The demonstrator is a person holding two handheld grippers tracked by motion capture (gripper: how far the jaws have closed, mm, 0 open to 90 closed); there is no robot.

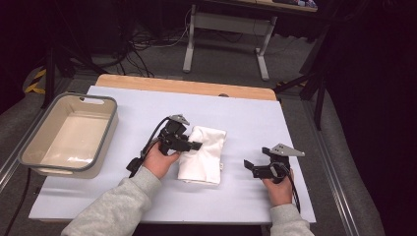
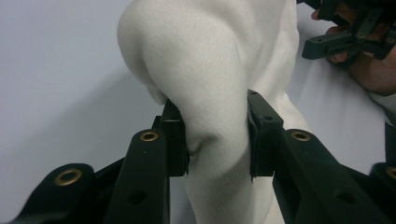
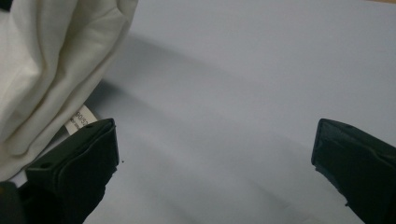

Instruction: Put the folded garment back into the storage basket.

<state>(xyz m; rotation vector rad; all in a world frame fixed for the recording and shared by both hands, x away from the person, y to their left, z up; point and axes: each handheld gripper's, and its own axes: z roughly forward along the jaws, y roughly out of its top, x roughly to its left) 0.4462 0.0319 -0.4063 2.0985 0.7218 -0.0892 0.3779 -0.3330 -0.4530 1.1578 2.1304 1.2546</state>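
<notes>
A folded white cloth (image 1: 202, 153) lies near the middle of a pale blue surface (image 1: 246, 123), seen from above. A person in grey sleeves holds a black hand-held gripper in each hand.

The left hand-held gripper (image 1: 193, 145) reaches in from the cloth's left edge. In the left gripper view, its two jaws are clamped on a bunched fold of the cloth (image 2: 210, 93), the fabric pinched between the pads and bulging above them.

The right hand-held gripper (image 1: 250, 166) rests on the surface just to the right of the cloth, not touching it. In the right gripper view its jaws stand wide apart with bare surface between them; the cloth's edge (image 3: 51, 70) and a small printed label (image 3: 80, 119) sit just beside the left jaw.

A grey-rimmed beige tub (image 1: 105, 129) stands at the left edge of the surface, well apart from the cloth.
</notes>
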